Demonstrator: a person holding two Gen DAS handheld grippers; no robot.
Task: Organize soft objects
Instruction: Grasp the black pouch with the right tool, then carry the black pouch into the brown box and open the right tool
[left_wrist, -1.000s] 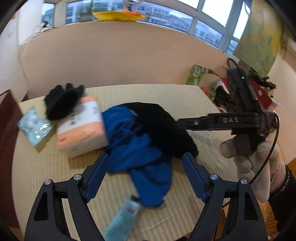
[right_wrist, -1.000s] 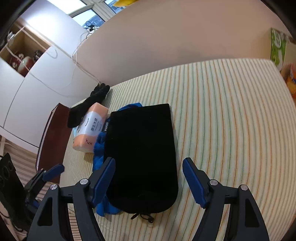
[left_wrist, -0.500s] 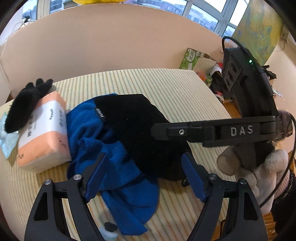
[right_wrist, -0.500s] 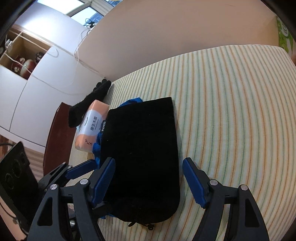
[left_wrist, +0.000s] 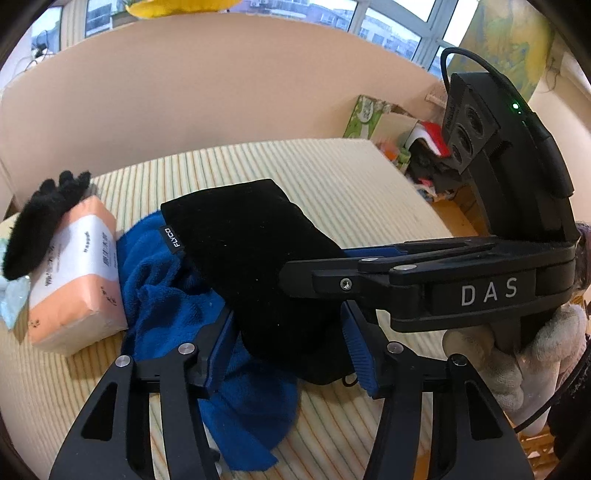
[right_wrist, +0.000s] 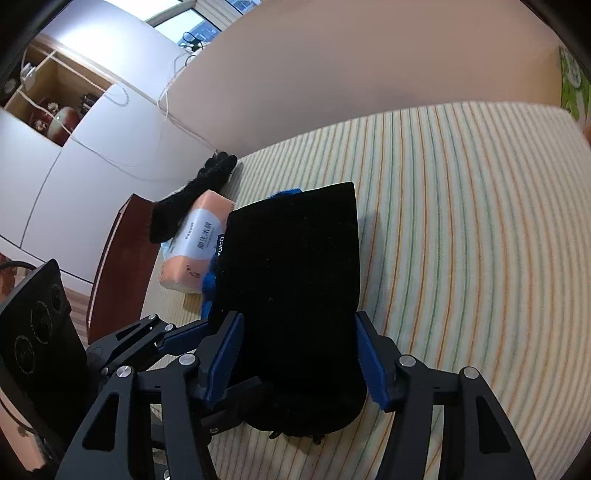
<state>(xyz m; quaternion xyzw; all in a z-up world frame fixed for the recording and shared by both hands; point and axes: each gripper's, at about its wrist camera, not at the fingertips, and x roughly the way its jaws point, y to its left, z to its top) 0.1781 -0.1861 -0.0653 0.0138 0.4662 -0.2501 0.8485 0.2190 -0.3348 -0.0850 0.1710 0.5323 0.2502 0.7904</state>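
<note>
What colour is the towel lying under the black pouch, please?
Blue; the towel shows best in the left wrist view.

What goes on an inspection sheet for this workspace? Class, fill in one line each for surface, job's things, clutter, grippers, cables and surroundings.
Surface: striped mat.
Job's things: black pouch lies on blue towel; black glove rests on tissue pack.
Clutter: pale blue packet at the mat's left edge.
Grippers: left hand-held gripper and right hand-held gripper both open, straddling the pouch's near end.
Cables: white cord on the cupboard.
Surroundings: windows, green box.
</note>
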